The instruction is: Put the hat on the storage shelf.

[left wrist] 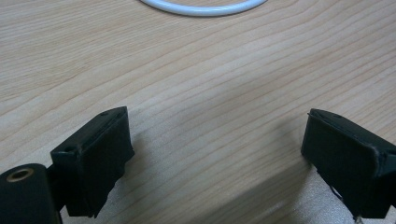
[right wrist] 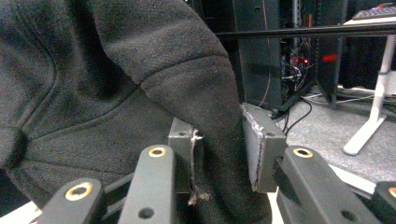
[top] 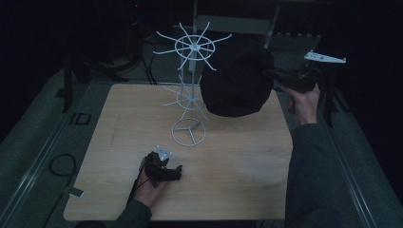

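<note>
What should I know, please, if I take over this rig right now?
Left gripper: open, empty, resting on the table near the wire rack.
Right gripper: black hat fabric between its fingers; whether they pinch it is unclear.
Hat is raised against the rack's top hooks; hooked or not, cannot tell.
Left to do: confirm it hangs, then draw the right gripper away.

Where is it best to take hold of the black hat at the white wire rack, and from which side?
Probably the hem of the black hat, from the right, away from the white wire rack. The crown is round and bulky; the hem is a thin fold that fits between the jaws of the right gripper.
</note>
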Demonstrator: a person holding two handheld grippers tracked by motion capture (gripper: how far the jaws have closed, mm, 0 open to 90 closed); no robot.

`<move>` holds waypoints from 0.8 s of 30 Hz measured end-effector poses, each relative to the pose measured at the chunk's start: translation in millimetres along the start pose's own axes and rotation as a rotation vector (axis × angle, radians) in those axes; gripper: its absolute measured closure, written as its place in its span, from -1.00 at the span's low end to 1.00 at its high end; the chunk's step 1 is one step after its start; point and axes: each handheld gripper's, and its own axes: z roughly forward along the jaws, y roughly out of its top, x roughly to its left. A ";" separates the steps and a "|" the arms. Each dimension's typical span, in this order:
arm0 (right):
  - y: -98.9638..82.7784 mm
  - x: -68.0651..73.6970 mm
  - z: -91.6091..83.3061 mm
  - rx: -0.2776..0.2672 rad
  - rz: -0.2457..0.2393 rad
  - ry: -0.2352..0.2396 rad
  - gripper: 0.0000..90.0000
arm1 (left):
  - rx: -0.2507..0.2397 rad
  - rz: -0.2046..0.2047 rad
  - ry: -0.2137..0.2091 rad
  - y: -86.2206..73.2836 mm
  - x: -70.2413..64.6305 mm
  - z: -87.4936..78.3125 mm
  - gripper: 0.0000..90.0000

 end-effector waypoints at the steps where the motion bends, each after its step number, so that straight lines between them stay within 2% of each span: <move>1: 0.0 0.0 0.0 0.000 0.000 0.000 0.48 | 0.000 0.000 0.000 0.0 0.0 0.0 -0.80; 16: -0.6 -0.3 -2.4 0.000 -0.020 -0.036 0.19 | 0.000 0.000 0.000 0.0 0.0 0.0 -0.80; 24: -1.3 -1.7 -4.1 0.002 -0.017 -0.047 0.13 | 0.001 0.001 0.001 0.0 0.1 0.0 -0.80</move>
